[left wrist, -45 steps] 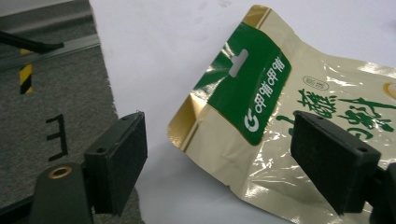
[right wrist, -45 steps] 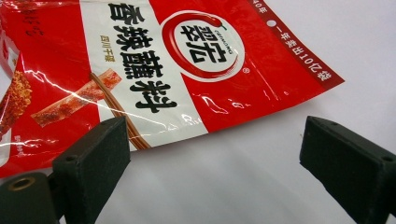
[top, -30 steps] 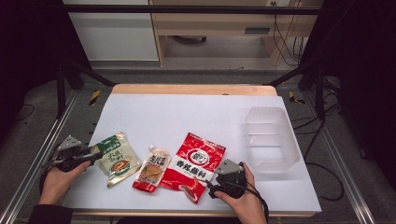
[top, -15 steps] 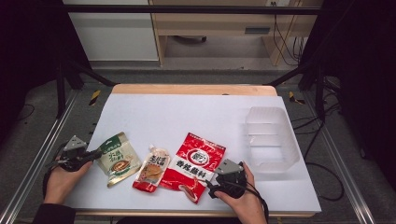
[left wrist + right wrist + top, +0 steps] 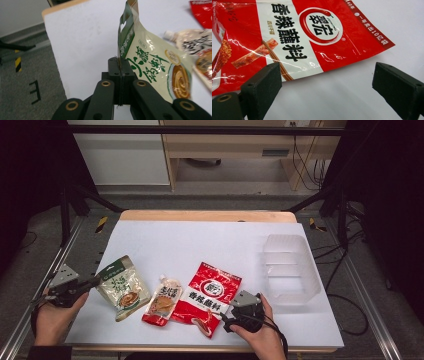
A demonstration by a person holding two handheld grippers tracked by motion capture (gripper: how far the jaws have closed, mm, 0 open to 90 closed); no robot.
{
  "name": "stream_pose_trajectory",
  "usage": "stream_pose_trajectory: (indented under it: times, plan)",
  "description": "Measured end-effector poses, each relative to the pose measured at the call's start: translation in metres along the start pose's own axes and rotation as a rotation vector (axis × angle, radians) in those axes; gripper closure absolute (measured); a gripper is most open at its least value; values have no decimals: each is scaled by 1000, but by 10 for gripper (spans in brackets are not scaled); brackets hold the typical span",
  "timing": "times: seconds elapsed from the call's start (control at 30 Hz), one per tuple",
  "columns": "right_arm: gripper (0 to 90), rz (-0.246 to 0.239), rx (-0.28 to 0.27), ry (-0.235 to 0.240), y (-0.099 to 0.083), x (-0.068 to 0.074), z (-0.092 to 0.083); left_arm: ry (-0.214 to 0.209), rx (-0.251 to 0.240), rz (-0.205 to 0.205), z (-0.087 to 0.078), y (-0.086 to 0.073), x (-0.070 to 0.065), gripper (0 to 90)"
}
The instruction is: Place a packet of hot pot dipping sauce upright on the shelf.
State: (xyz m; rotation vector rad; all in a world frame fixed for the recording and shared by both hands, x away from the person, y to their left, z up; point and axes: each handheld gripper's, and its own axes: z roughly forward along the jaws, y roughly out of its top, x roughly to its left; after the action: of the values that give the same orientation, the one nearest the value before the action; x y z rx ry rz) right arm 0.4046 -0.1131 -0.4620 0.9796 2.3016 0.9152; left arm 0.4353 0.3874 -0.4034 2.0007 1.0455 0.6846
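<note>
Currently, near the desk's left edge: left gripper (image 5: 119,65), jaws pressed tight on the edge of the green-and-cream pouch (image 5: 150,65), its far end lifted. Near the front edge: right gripper (image 5: 327,82), jaws spread wide, nothing between them, just beside the red pouch (image 5: 294,37).

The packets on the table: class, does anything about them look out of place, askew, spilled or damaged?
One thing stands out. The green packet is tilted, its top edge pinched in the shut left gripper and raised off the white table. The red packet and the small pouch lie flat. No spill or tear shows.
</note>
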Motion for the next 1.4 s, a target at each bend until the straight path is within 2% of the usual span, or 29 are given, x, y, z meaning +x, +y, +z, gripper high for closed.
stream_pose_trajectory:
  times: [0.17,0.3,0.37,0.43,0.57,0.7,0.73,0.83,0.9,1.0,1.1,1.17,1.4]
  plan:
    - [95,6,-4,-3,0,-1,-2,-47,-56,46,-25,21,-16,900]
    - [94,12,-7,2,0,-2,-2,-71,-53,139,-39,43,-37,900]
    - [94,15,-12,6,0,-1,-3,-69,-32,191,-41,50,-44,900]
    - [94,23,-18,16,0,-2,-3,-58,-30,233,-44,59,-51,900]
    - [94,32,-37,34,3,-1,-6,-51,-52,242,-47,70,-52,900]
    - [94,17,-51,52,13,0,-12,-69,-54,242,-44,78,-53,900]
    - [94,-2,-65,62,21,0,-17,-76,-51,252,-42,82,-55,900]
    - [91,-13,-82,79,30,-1,-22,-81,-45,284,-39,91,-62,900]
    - [75,-47,-99,106,43,-3,-27,-87,-46,295,-37,97,-65,900]
    - [84,-54,-109,117,52,-5,-31,-102,-56,312,-34,110,-73,900]
    - [129,-98,-109,113,65,-10,-35,-120,-62,333,-30,121,-81,900]
    - [136,-107,-106,119,72,-13,-37,-136,-63,348,-25,129,-86,900]
    - [206,-167,-80,135,91,-22,-39,-208,-44,418,1,148,-109,900]
